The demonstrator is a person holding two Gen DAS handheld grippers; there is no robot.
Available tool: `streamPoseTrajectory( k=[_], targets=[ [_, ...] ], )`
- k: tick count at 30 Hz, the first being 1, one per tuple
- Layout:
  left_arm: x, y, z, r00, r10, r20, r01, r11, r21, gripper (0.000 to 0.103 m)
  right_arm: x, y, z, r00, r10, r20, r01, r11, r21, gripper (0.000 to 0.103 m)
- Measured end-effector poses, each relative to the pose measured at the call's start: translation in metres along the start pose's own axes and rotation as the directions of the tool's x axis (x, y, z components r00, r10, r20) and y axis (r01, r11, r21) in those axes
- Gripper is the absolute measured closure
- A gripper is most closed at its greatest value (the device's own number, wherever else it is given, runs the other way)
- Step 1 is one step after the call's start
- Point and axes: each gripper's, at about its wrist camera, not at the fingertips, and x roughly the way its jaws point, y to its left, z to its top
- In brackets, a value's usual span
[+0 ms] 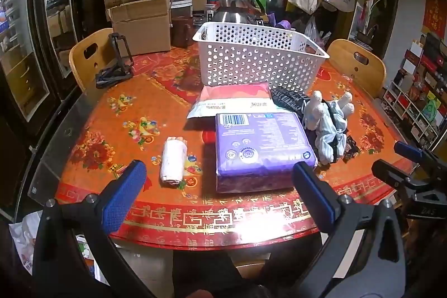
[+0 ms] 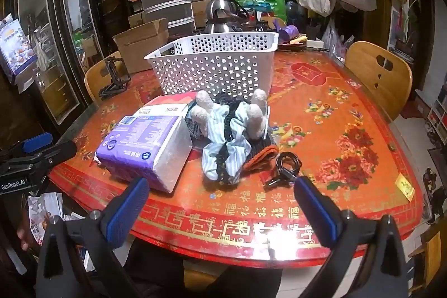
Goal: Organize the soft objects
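Observation:
A white perforated basket [image 1: 259, 60] [image 2: 215, 66] stands at the back of the red table. In front of it lie a pink-white soft pack [image 1: 234, 99] [image 2: 164, 105], a purple tissue pack [image 1: 262, 147] [image 2: 145, 147], a white rolled cloth [image 1: 173, 161], and a plush toy in striped blue cloth [image 1: 329, 122] [image 2: 229, 130] on a dark knit piece [image 1: 287, 99] [image 2: 259, 150]. My left gripper [image 1: 218, 192] is open and empty before the purple pack. My right gripper [image 2: 220, 203] is open and empty before the plush toy; it also shows in the left wrist view [image 1: 413, 158].
A black cable [image 2: 285, 166] lies right of the toy. A black phone stand [image 1: 117, 66] [image 2: 114, 80], cardboard box [image 1: 142, 27] [image 2: 139, 43] and steel kettle [image 1: 237, 2] [image 2: 223, 13] stand at the back. Wooden chairs [image 1: 360, 66] [image 2: 382, 77] flank the table.

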Motion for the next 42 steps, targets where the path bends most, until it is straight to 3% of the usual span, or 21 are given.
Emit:
streamPoseTrajectory(
  k=[42],
  targets=[
    [-0.0014,0.0014,0.0037,1.000,-0.004,0.005,0.004,1.000,-0.005,0.000,0.0003,-0.0015,-0.0009,1.000,0.012,-0.003,-0.012,1.000,0.009,0.000]
  ],
)
